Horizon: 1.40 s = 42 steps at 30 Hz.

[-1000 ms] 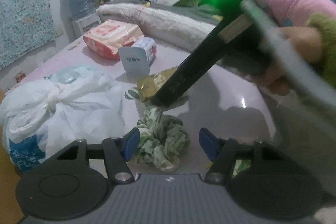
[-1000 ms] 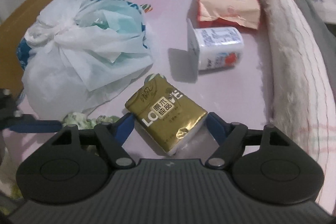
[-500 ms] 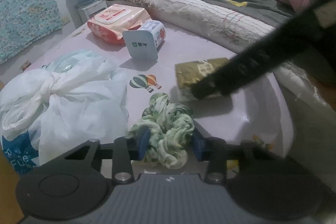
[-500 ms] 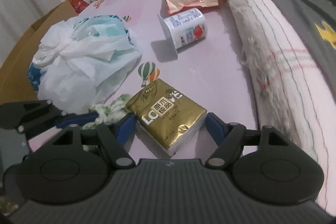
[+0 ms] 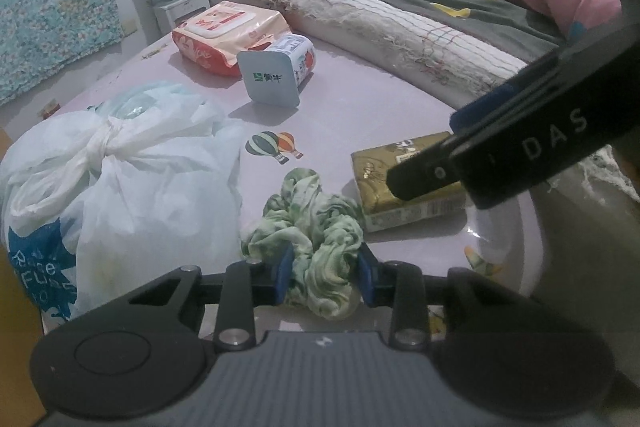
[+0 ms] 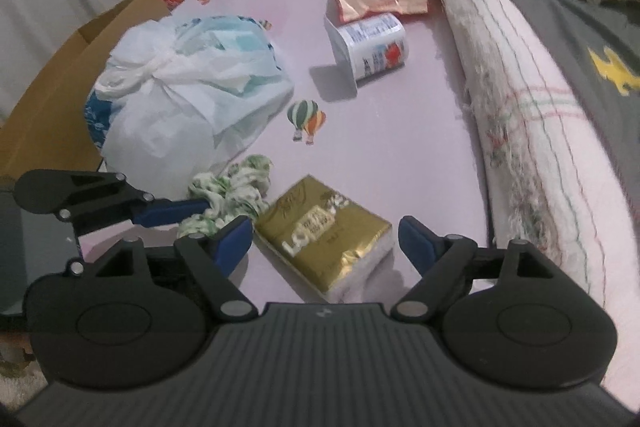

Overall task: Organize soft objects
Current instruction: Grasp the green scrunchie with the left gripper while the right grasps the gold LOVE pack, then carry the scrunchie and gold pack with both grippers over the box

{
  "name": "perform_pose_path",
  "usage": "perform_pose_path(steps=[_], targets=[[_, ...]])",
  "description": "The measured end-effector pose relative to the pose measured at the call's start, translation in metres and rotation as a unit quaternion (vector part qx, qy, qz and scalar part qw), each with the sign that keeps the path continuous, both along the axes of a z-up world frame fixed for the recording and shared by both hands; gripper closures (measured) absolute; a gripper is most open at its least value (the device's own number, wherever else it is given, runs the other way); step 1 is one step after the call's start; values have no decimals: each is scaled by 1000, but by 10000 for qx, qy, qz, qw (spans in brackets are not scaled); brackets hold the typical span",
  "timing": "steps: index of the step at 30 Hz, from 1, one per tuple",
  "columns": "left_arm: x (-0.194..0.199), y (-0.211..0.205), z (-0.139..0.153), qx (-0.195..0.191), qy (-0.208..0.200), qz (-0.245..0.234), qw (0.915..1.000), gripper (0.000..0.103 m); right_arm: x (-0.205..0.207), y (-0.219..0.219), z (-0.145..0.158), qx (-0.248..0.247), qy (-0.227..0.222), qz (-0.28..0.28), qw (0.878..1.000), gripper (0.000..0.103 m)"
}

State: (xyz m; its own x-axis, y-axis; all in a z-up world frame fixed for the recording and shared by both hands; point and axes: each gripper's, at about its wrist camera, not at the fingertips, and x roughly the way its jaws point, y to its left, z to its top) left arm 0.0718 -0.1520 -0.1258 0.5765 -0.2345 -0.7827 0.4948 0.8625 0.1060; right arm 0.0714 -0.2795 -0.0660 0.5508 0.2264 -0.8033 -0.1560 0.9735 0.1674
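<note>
The left gripper (image 5: 325, 277) has just been closing, and its blue pads now pinch the green-and-white scrunchie (image 5: 316, 251), which lies on the pink table (image 5: 384, 99) at the 6 o'clock edge of the left wrist view. The right gripper (image 6: 326, 237) has just been opening; its jaws stand wide on either side of the gold tissue pack (image 6: 326, 233), the pads clear of it, so it grasps nothing. The pack rests flat on the table just beside the scrunchie, at its 3 o'clock in both wrist views. A knotted white plastic bag (image 5: 120, 183) sits at 9 o'clock of the scrunchie. Farther off, toward 12 o'clock, a yogurt cup (image 5: 280, 71) lies on its side, touching an orange pack of wet wipes (image 5: 224, 35). A rolled blanket (image 6: 520, 87) borders the table's far side.
</note>
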Motion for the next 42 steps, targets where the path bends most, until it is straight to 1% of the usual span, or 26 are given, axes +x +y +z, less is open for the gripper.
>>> perform_pose_path(steps=[4,9,11,12,15,18,20,23,25,27,28,30,36,39,42], targets=[[1,-1,0,-8,12,24,10000,69,6,8,-7,-164,-1,225,9996,21],[0,1,-1,3,8,27,10000,69,10,10,-20,-190,165,336,9991,22],[-1,2,0,-7,4,21,10000,72,7,11,-20,-215,175,333,9991,22],[-2,3,0,-20,2,10,10000,73,5,10,-19,-205,162,323,9991,22],[-5,9,4,-100,36,-35,9999,74,-2,10,-9,-228,-11,362,9991,22],[-7,13,2,-54,28,-79,10000,73,-4,11,-1,-253,-180,530,9981,20],[-6,13,0,-6,43,-77,10000,73,0,14,-4,-341,-142,640,9973,19],[-4,13,-1,-12,66,-64,10000,73,7,21,-12,-540,-148,817,9951,16],[-4,13,-2,1,36,-80,10000,75,14,22,-20,-527,1,866,9949,17],[-4,14,-1,-15,6,-87,10000,83,18,21,-26,-536,97,872,9947,18],[-4,15,0,-43,1,-95,9999,84,17,23,-26,-581,60,910,9941,18],[-4,18,4,-141,25,-101,9998,86,15,25,-25,-691,32,924,9933,26],[-8,28,17,-456,30,-51,9989,89,6,16,-18,-460,-52,550,9974,29],[-14,33,29,-622,-61,-41,9980,89,-5,13,-3,-308,-215,413,9984,29],[-22,42,48,-818,-263,-11,9963,89,-17,17,19,-239,-448,408,9979,29]])
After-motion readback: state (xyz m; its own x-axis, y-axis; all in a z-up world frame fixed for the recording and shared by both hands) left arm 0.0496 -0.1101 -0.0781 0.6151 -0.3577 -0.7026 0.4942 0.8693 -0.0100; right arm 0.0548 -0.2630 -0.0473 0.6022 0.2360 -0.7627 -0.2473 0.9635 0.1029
